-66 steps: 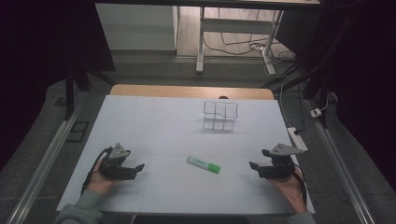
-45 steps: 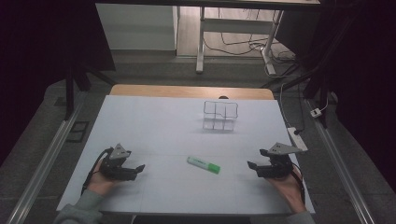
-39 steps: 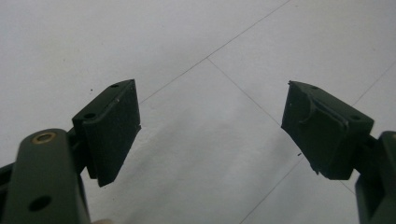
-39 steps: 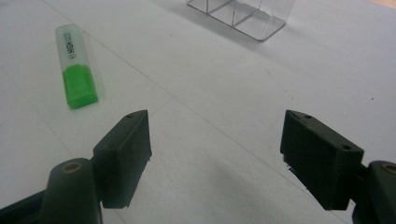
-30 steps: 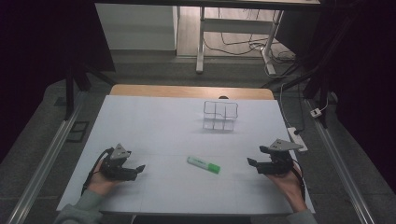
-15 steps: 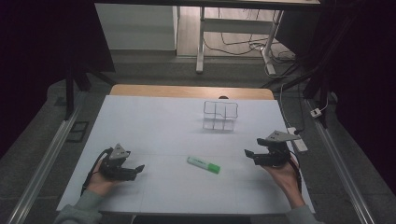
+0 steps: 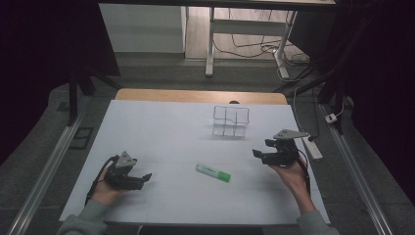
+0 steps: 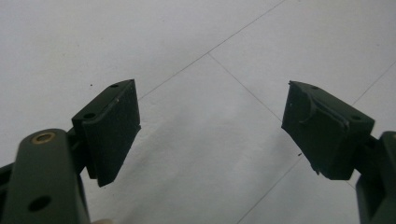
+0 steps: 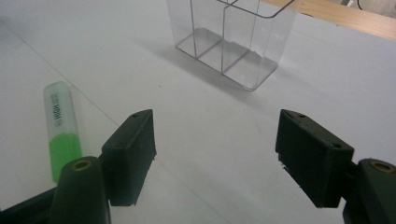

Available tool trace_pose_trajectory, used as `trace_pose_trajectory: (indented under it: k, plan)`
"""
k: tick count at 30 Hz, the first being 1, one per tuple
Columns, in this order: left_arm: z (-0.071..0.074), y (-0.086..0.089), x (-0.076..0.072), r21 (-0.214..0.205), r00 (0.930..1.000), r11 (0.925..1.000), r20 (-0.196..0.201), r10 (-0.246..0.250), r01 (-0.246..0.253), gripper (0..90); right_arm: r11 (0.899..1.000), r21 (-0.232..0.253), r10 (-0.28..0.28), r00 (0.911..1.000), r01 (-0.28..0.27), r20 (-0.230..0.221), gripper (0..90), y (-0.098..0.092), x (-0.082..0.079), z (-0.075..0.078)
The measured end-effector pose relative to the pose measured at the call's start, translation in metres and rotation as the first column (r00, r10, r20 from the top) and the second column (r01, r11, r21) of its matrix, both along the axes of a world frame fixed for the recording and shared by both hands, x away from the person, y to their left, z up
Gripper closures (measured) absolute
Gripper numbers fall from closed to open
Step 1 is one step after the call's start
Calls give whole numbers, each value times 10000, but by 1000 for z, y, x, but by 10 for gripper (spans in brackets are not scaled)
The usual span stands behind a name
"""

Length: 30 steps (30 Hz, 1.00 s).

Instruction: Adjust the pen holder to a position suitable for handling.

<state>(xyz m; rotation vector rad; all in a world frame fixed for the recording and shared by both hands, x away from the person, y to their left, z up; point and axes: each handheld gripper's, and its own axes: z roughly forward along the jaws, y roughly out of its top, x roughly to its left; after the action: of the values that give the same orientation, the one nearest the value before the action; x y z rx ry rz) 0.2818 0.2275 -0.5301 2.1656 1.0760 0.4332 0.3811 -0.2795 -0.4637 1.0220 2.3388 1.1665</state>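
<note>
A green highlighter (image 7: 213, 172) lies flat near the middle of the white table; in the right gripper view the highlighter (image 9: 61, 131) sits at the left, beside one jaw. A clear compartmented holder (image 7: 231, 120) stands farther back, and the holder (image 9: 231, 37) is empty ahead of the right jaws. My right gripper (image 7: 258, 154) is lifted off the table to the right of the highlighter, open and empty (image 9: 215, 156). My left gripper (image 7: 145, 179) rests at the near left, open, with bare table between its jaws (image 8: 210, 126).
The white table sheet (image 7: 161, 132) ends in a wooden strip (image 7: 195, 96) at the far edge. A power strip (image 7: 311, 147) and cable lie at the right edge. Metal rails (image 7: 46, 171) run along both sides.
My right gripper has risen from the table and moved a little farther back and left. The left gripper and the highlighter have stayed put.
</note>
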Motion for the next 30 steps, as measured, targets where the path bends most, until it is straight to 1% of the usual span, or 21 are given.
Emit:
trace_pose_trajectory:
  k: [2,9,10,16,17,23,25,28,30]
  plan:
    - [0,0,0,11,10000,10000,3,1,-1,191,10000,32,-6,10000,6,-55,286,3,6,0]
    - [0,0,0,9,10000,10000,-12,-2,2,191,10000,-4,-27,10000,27,-2,302,9,15,1]
    - [0,0,0,9,10000,10000,-17,-3,3,191,9999,84,-93,10000,92,29,311,10,18,1]
    - [0,0,0,32,10000,10000,-15,-21,21,191,9998,37,-206,9998,206,15,316,14,26,2]
    - [0,0,0,42,10000,10000,-23,-33,33,191,9997,-36,-233,9996,232,-165,314,14,31,2]
    - [-1,0,0,62,10000,10000,-23,-48,48,191,9992,-188,-359,9992,356,-162,336,17,39,1]
    - [-1,0,0,63,10000,10000,-23,-44,44,191,9989,-251,-391,9991,387,-139,351,19,44,-1]
    - [-1,0,0,66,10000,10000,-11,-55,55,192,9986,-306,-442,9989,437,-165,363,20,48,-1]
    - [-1,0,0,82,10000,9999,-13,-71,71,192,9979,-349,-555,9983,548,-190,377,20,53,-2]
